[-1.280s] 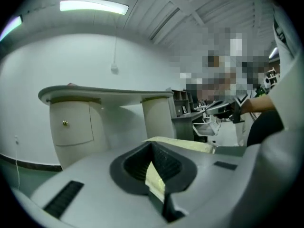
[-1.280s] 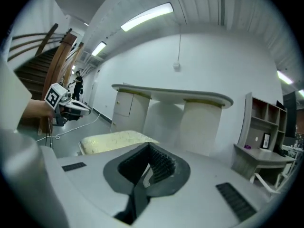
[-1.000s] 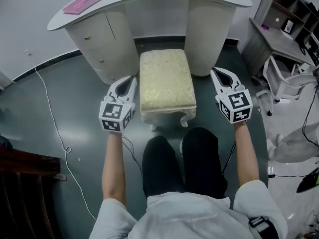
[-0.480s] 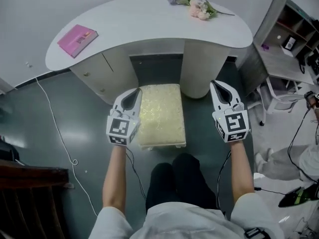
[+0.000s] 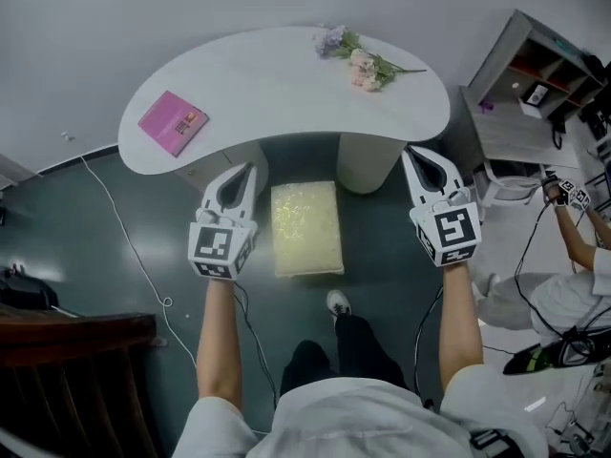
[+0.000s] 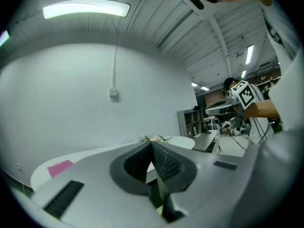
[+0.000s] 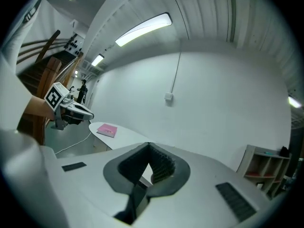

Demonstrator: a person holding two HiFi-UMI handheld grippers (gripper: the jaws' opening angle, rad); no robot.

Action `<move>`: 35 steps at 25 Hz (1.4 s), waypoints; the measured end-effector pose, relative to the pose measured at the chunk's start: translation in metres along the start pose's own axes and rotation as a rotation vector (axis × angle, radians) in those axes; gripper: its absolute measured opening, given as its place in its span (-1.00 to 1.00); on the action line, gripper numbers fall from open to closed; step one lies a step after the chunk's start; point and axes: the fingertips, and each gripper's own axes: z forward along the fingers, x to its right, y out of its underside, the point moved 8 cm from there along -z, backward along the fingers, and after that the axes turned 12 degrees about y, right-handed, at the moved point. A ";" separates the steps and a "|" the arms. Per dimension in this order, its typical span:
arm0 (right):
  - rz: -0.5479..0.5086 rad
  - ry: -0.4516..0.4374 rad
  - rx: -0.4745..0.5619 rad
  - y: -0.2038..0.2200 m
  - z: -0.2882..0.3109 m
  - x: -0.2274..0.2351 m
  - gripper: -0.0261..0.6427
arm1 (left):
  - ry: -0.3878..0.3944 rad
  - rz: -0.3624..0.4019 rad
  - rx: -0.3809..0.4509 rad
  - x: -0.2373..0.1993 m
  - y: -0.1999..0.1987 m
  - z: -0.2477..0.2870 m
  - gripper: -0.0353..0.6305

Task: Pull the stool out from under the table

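The stool (image 5: pixel 305 227) stands on the dark floor (image 5: pixel 115 256) in front of the white surface (image 5: pixel 277 84), with only its far end reaching the front edge. The left tongs (image 5: pixel 250 168) and right tongs (image 5: pixel 409 151) hang in the air, 1 on each side of the stool, each closed tip to tip on nothing and touching nothing. A pink book (image 5: pixel 174 122) and flowers (image 5: pixel 361 60) lie on the surface.
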 end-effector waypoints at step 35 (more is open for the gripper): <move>-0.087 -0.105 0.133 -0.242 -0.285 -0.105 -0.88 | -0.071 0.235 0.005 0.165 -0.215 -0.297 -0.84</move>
